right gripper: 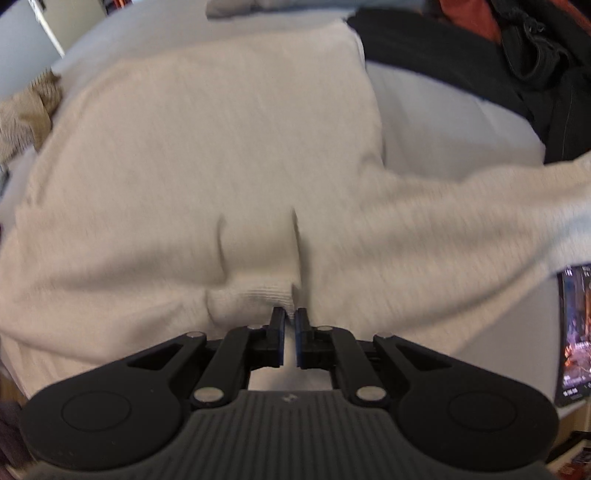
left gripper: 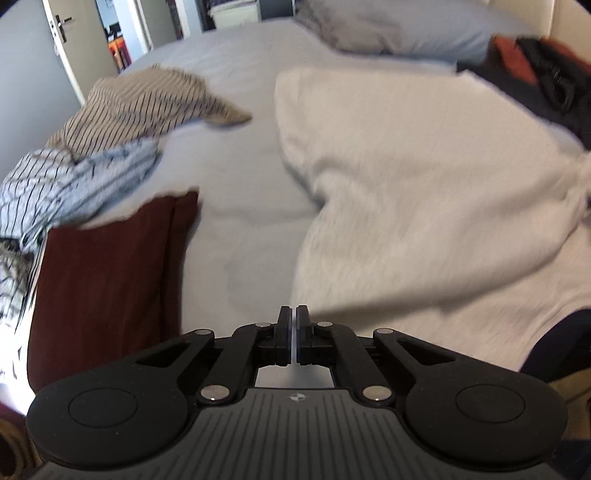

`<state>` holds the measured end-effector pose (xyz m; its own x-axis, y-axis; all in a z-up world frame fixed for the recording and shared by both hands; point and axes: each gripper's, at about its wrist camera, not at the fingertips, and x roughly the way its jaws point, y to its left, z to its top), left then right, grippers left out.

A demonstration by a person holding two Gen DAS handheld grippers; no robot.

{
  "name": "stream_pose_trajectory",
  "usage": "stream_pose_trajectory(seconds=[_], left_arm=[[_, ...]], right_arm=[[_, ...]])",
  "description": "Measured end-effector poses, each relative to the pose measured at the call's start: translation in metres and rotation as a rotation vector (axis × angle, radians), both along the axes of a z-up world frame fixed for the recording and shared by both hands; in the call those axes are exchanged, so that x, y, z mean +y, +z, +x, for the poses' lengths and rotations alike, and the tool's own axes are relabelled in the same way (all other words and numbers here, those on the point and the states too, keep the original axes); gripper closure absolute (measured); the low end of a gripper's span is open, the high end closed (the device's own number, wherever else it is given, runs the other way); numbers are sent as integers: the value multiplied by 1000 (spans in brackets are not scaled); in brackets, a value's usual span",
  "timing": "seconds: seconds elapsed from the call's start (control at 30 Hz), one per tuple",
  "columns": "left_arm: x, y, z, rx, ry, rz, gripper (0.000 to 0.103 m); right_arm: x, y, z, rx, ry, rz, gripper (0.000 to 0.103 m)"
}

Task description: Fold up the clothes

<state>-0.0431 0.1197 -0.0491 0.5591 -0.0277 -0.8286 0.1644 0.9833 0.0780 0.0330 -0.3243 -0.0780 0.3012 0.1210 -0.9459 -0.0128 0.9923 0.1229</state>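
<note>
A cream knit sweater (left gripper: pixel 406 177) lies spread on the grey bed; it fills most of the right wrist view (right gripper: pixel 192 155), with one sleeve (right gripper: pixel 461 218) stretched out to the right. My left gripper (left gripper: pixel 294 314) is shut and empty, over bare sheet just left of the sweater's near edge. My right gripper (right gripper: pixel 290 315) is shut on a ribbed edge of the sweater (right gripper: pixel 255 291), which bunches into a fold right in front of the fingertips. Both views are motion-blurred.
A folded maroon garment (left gripper: pixel 107 280) lies at the near left, with striped blue-white (left gripper: pixel 66 184) and beige (left gripper: pixel 147 103) shirts behind it. Dark clothes and a bag (right gripper: pixel 498 66) sit at the far right, a pillow (left gripper: pixel 388 29) at the bed's head, and a tablet screen (right gripper: pixel 574 332) by the right edge.
</note>
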Motion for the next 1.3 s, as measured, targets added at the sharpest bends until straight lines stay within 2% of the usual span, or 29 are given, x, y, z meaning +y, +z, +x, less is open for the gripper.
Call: stream_pose_trajectory(seconds=[0.1,0.2,0.23,0.27,0.3,0.4,0.43,0.47,0.57,0.63,0.73,0.8,0.93,1.1,1.2,1.27,1.3], left_arm=[[-12,6,8,-42,-40,-11,103],[-29,5,17,-55,-89,-7,99],[-35,4,20,-55,-105,-3,98],[-41,2,23,-54,-120,7,98],[-47,0,26,-52,-134,17,98],[-62,-5,33,-47,-175,37,98],[-66,-7,35,-45,-180,44,98],[-70,-10,37,-42,-185,51,98],[-77,-16,43,-24,-194,56,98],[-80,-23,45,3,-202,65,98],[-82,-35,44,61,-218,84,98],[-80,-45,41,96,-220,93,98],[-77,-58,34,145,-217,113,98],[-72,-58,29,212,-207,118,98],[-69,-48,27,194,-202,90,98],[-67,-36,26,155,-198,52,98],[-65,-29,27,133,-190,28,98]], right_arm=[[-9,-10,-13,48,0,4,96],[-19,1,-17,-24,-48,63,91],[-21,7,-17,-59,-62,80,84],[-24,11,-17,-89,-79,93,57],[-26,15,-16,-117,-99,107,43],[-27,21,-10,-178,-139,163,48],[-24,22,-7,-193,-137,178,52],[-19,22,-4,-205,-126,186,60],[5,21,9,-219,-51,171,64],[20,7,13,-191,14,140,65],[33,-18,11,-105,83,62,65],[36,-26,5,-87,121,29,65],[42,-29,-5,-84,173,-11,64],[38,-28,-16,-46,201,-9,64],[27,-18,-18,-70,164,26,63],[16,-7,-17,-122,110,43,54],[10,-3,-16,-146,82,43,54]])
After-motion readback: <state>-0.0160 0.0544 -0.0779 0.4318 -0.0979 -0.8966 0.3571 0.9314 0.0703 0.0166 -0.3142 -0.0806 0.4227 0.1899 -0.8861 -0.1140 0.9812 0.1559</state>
